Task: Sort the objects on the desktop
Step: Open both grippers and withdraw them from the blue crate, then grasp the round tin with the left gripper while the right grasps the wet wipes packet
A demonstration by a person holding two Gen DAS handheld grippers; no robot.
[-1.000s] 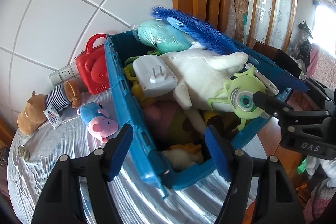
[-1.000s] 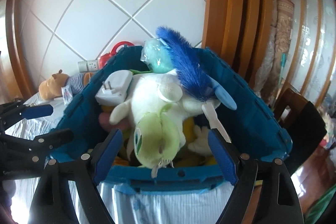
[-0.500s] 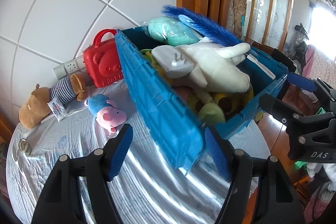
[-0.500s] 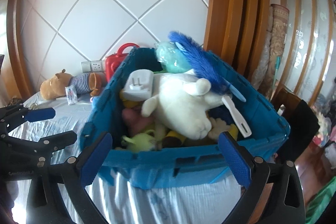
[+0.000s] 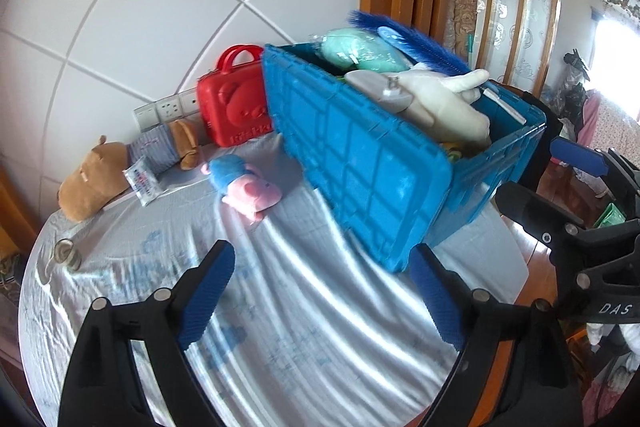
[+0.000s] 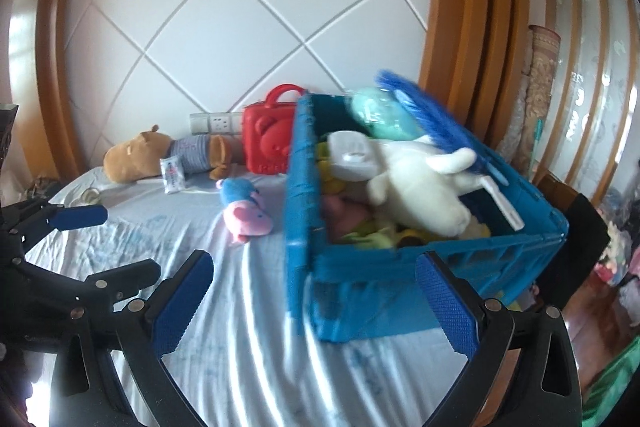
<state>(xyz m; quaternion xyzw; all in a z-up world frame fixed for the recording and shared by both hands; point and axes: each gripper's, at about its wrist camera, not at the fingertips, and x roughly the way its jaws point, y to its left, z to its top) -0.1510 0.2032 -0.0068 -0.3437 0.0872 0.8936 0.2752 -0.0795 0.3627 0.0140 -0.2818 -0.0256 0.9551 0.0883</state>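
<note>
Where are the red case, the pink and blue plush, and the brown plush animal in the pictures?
red case (image 5: 236,111): left wrist view, on its front face.
pink and blue plush (image 6: 244,211): right wrist view, on its body.
brown plush animal (image 6: 134,157): right wrist view, on its head.

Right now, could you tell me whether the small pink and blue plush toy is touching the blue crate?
Apart. The right wrist view shows a strip of bare white cloth between the pink and blue plush and the blue crate.

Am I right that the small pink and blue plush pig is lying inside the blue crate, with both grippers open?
Not quite: the plush pig lies on the tablecloth beside the blue crate, as the right wrist view shows. The left gripper and right gripper are open.
</note>
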